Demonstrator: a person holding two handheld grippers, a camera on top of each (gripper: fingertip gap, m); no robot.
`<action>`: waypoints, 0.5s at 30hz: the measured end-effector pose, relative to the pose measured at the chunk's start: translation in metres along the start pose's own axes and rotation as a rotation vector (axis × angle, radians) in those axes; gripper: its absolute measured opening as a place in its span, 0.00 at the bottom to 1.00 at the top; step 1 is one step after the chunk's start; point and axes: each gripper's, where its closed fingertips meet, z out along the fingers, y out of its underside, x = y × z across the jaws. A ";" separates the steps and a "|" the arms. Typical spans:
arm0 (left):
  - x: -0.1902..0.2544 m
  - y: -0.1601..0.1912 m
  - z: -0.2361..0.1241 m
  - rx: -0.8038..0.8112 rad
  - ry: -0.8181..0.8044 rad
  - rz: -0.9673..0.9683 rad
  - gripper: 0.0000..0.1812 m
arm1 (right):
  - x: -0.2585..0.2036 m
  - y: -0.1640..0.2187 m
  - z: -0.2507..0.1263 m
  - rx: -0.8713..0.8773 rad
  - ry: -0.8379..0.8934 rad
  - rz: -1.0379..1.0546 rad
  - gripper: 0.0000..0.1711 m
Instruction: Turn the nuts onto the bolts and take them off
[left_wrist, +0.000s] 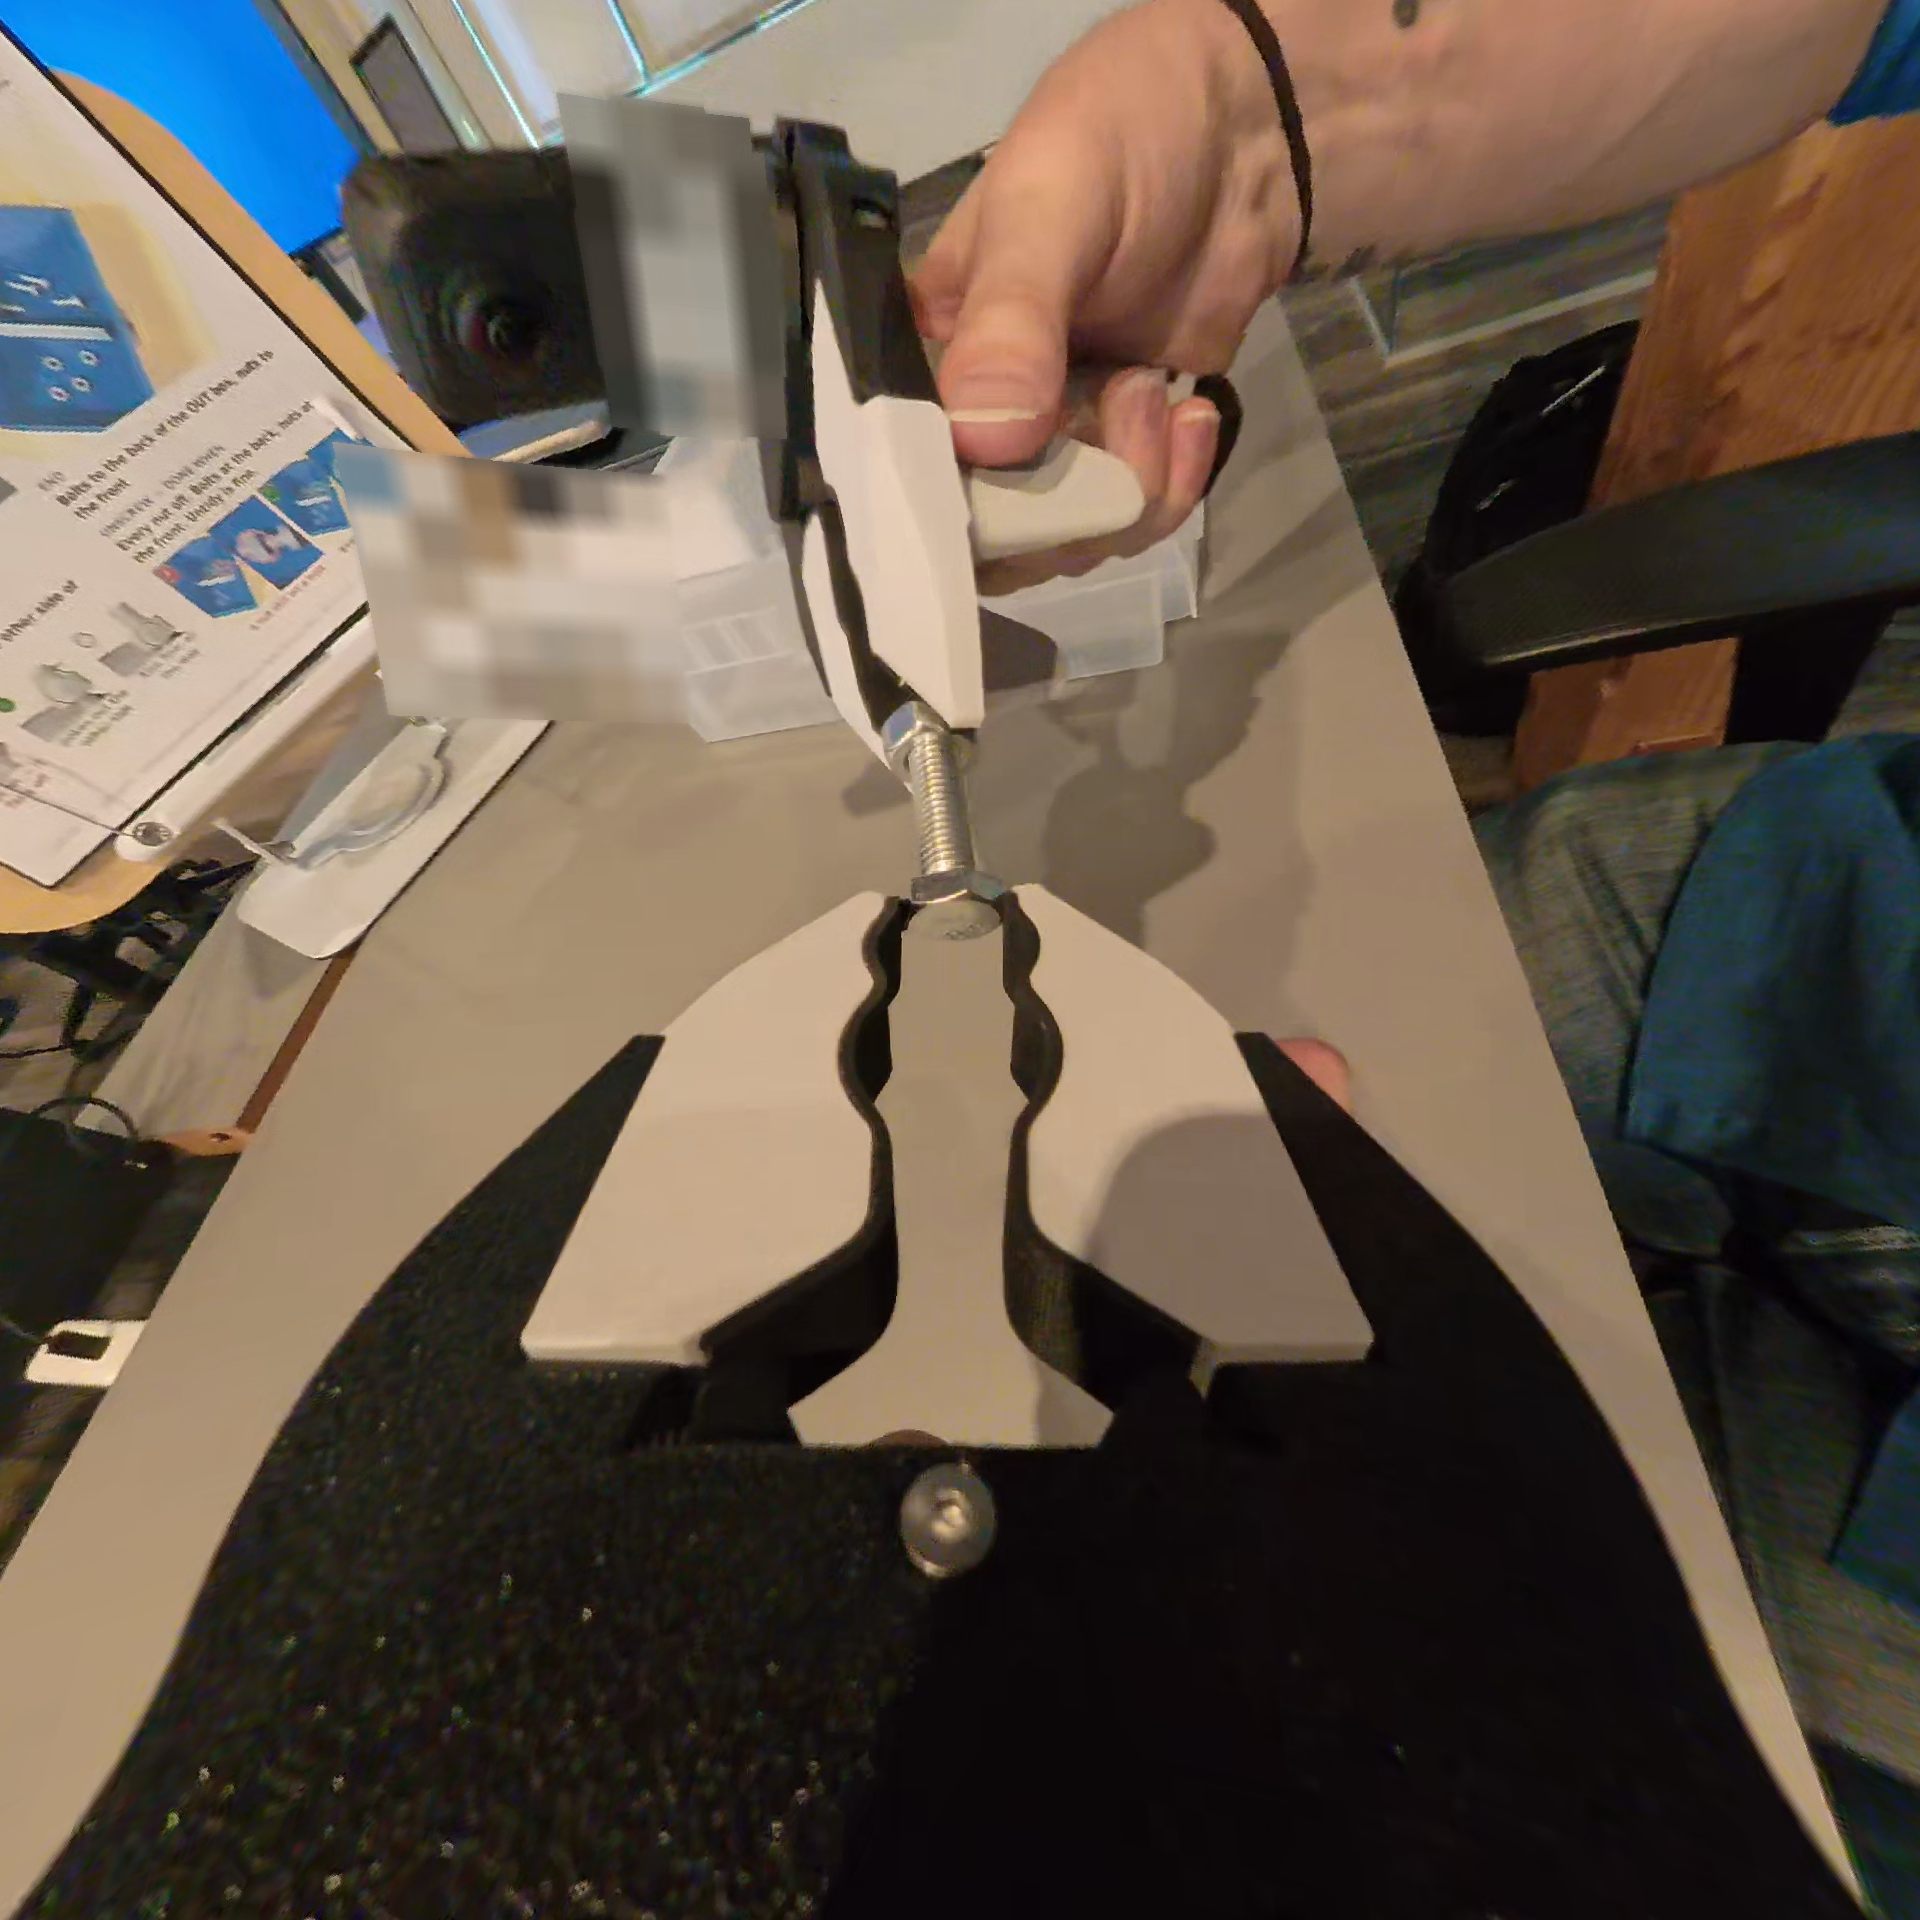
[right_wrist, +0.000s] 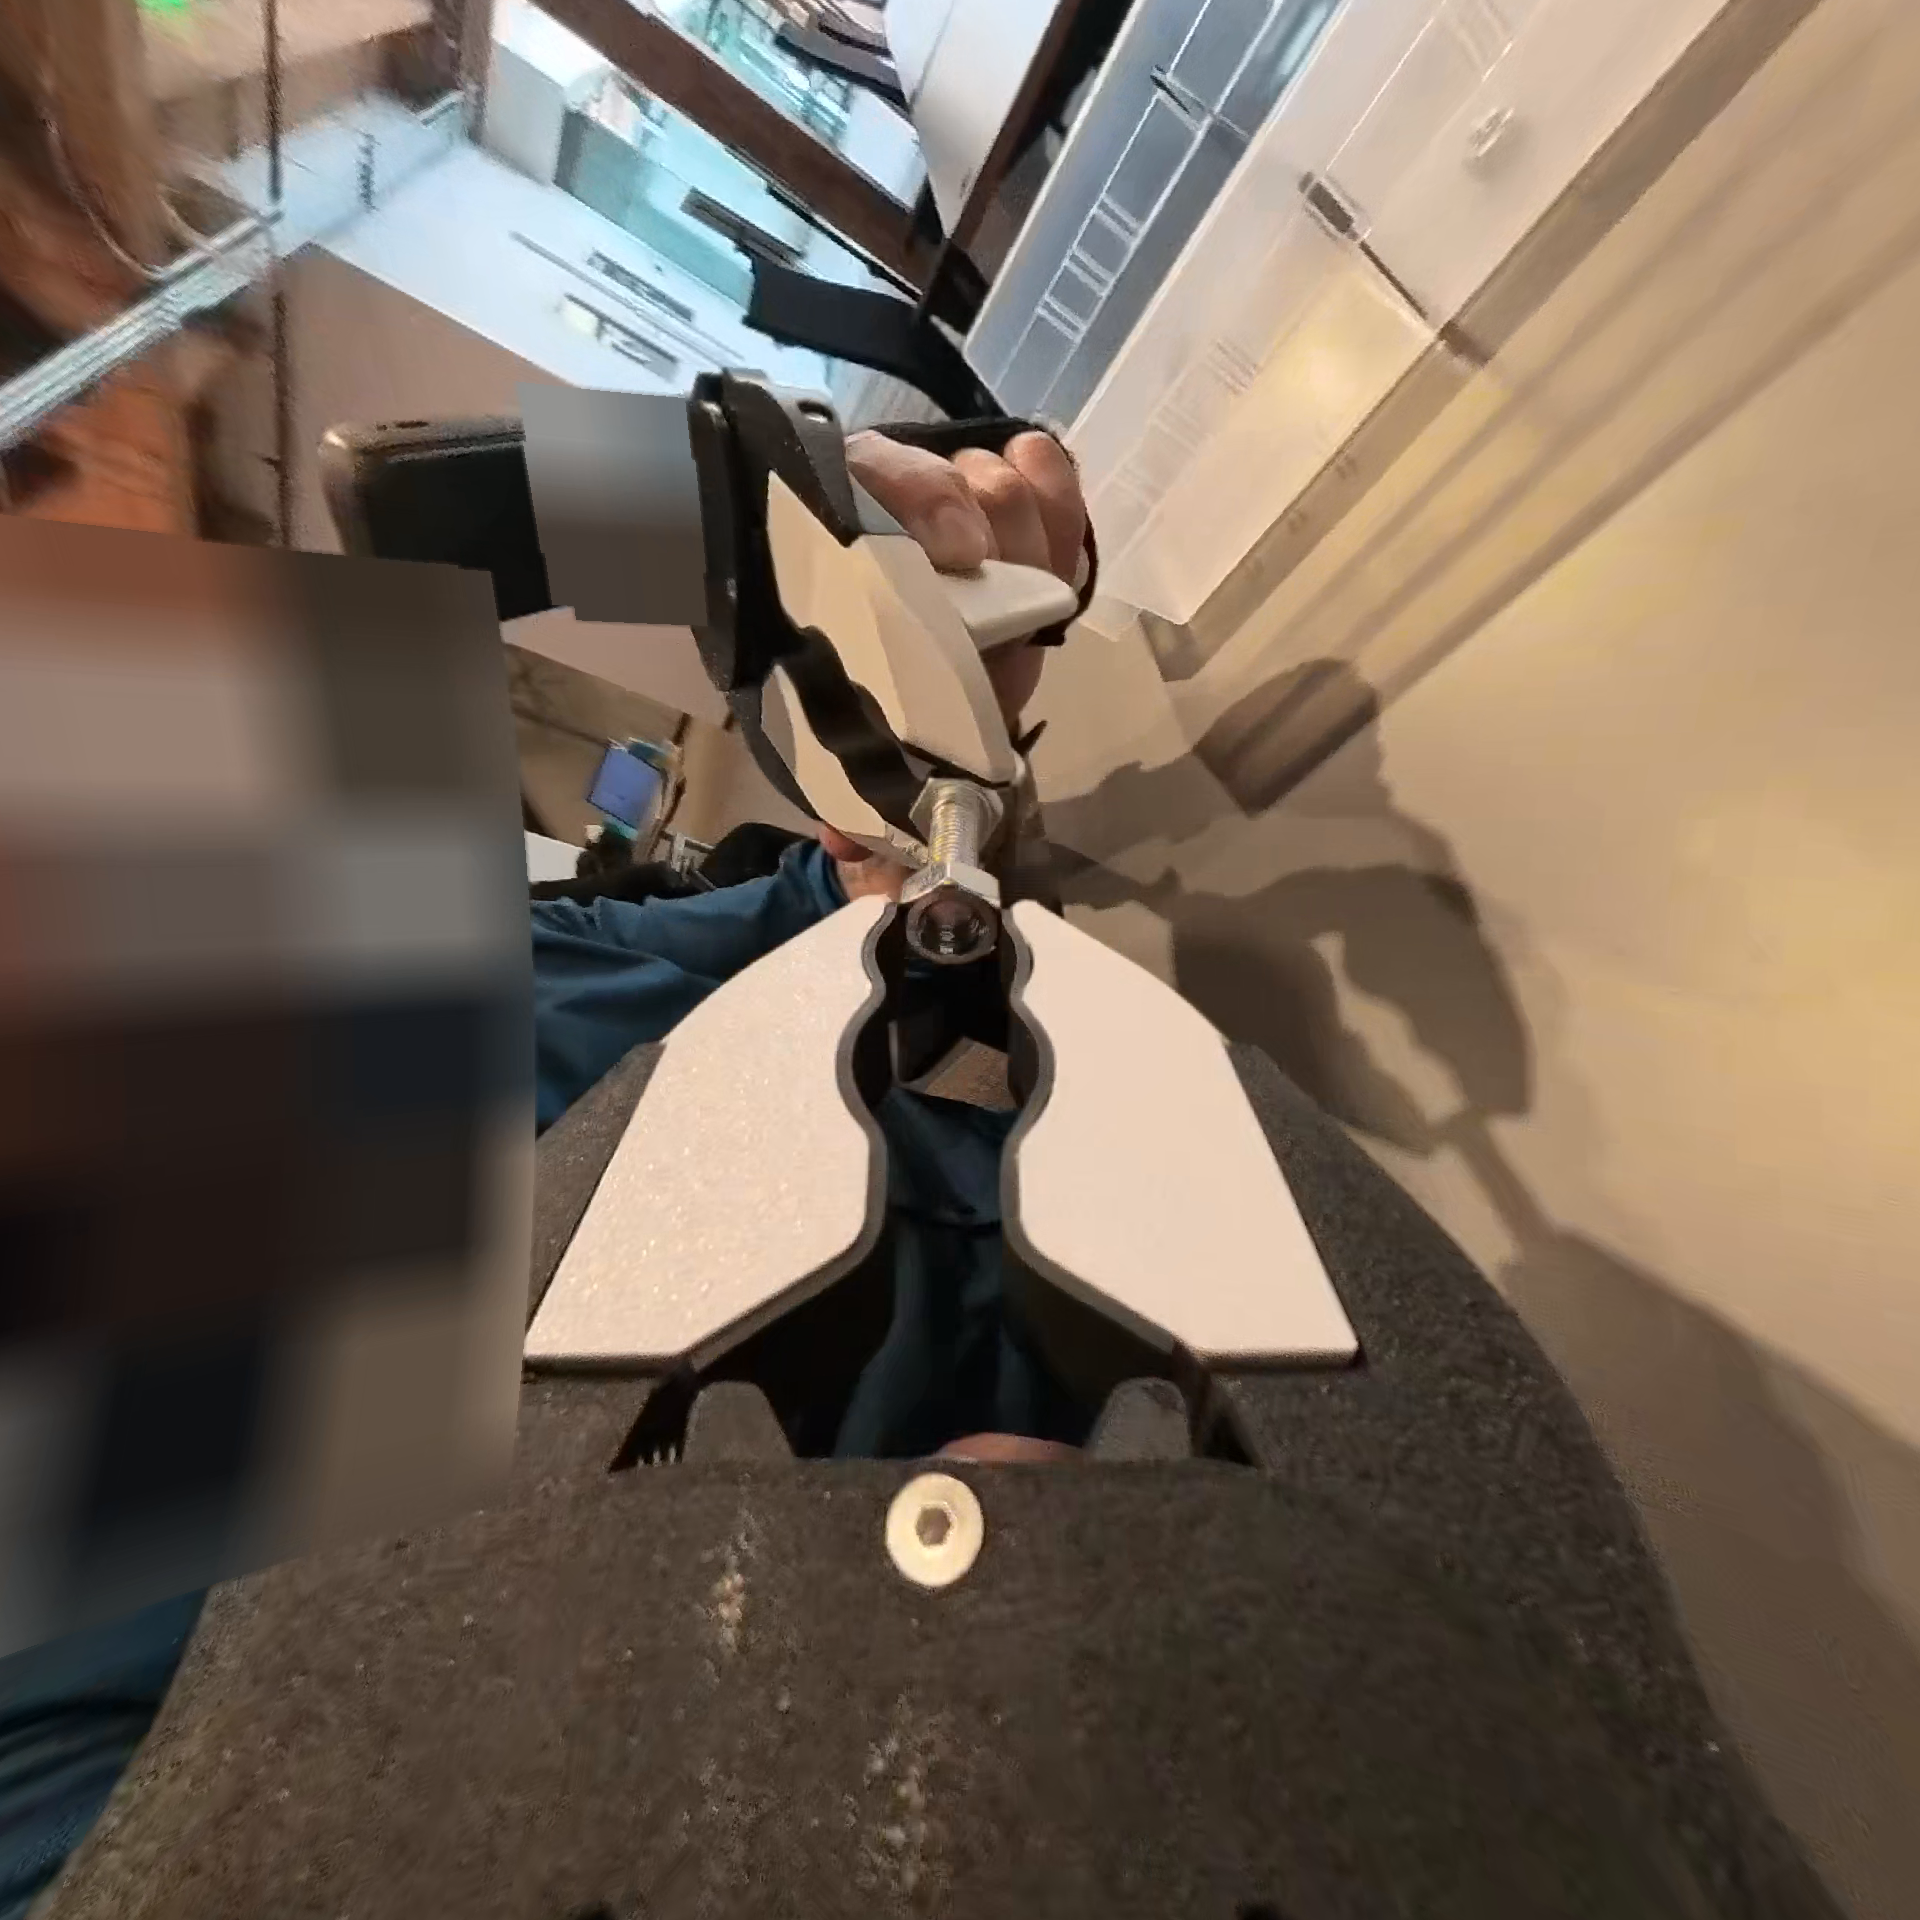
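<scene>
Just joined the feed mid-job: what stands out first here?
A silver bolt bridges the two grippers above the grey table: the left gripper clamps its head, the right gripper clamps the nut on its thread. A clear plastic box sits behind.

The right gripper (right_wrist: 951, 914) pinches a shiny nut (right_wrist: 948, 883) on a silver bolt (right_wrist: 958, 821), and the left gripper (right_wrist: 961, 784), held by a hand (right_wrist: 971, 499), grips the bolt's other end above a tan table (right_wrist: 1662, 831).
</scene>
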 end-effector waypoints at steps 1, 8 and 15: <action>0.000 0.000 0.001 -0.002 0.004 -0.005 0.10 | 0.001 0.000 0.000 0.000 -0.004 -0.009 0.10; 0.001 -0.001 0.002 0.050 0.046 -0.065 0.10 | -0.001 -0.004 -0.002 -0.008 0.124 -0.259 0.25; 0.003 -0.009 -0.007 0.182 0.188 -0.217 0.10 | -0.004 -0.009 -0.010 -0.075 0.434 -0.900 0.25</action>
